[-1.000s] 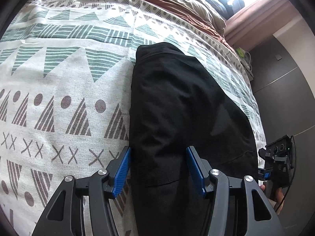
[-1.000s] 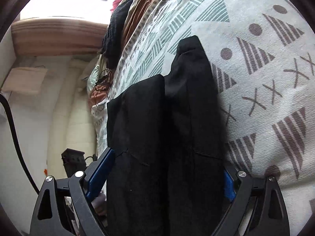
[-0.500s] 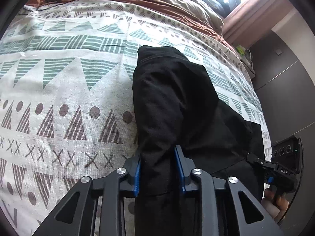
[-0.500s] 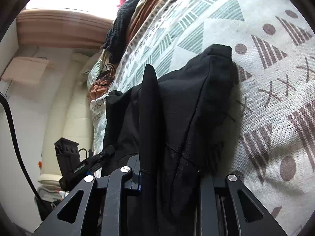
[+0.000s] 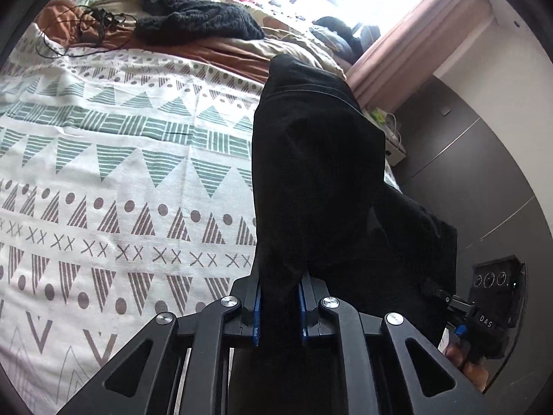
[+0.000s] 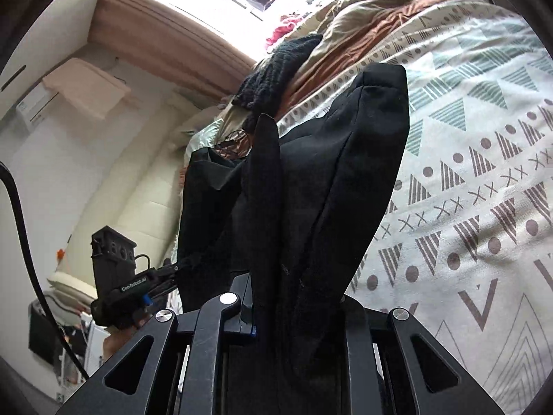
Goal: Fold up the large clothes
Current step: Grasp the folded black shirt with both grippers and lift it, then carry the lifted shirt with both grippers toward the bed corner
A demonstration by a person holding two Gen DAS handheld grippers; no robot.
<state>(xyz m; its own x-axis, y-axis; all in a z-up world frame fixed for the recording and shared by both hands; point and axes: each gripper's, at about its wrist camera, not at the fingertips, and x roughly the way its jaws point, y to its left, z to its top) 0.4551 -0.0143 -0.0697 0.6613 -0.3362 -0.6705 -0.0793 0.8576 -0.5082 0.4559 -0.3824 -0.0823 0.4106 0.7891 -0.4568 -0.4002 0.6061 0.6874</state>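
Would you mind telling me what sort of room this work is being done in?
Most likely a bedroom at home. A bed with a patterned bedspread fills most of both views, rumpled bedding lies at its far end, and a window with a pink curtain stands behind.

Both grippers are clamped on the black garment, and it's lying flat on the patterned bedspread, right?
Not flat. Both the left gripper and the right gripper have just closed on the black garment, but its held end is raised off the patterned bedspread, as both wrist views show.
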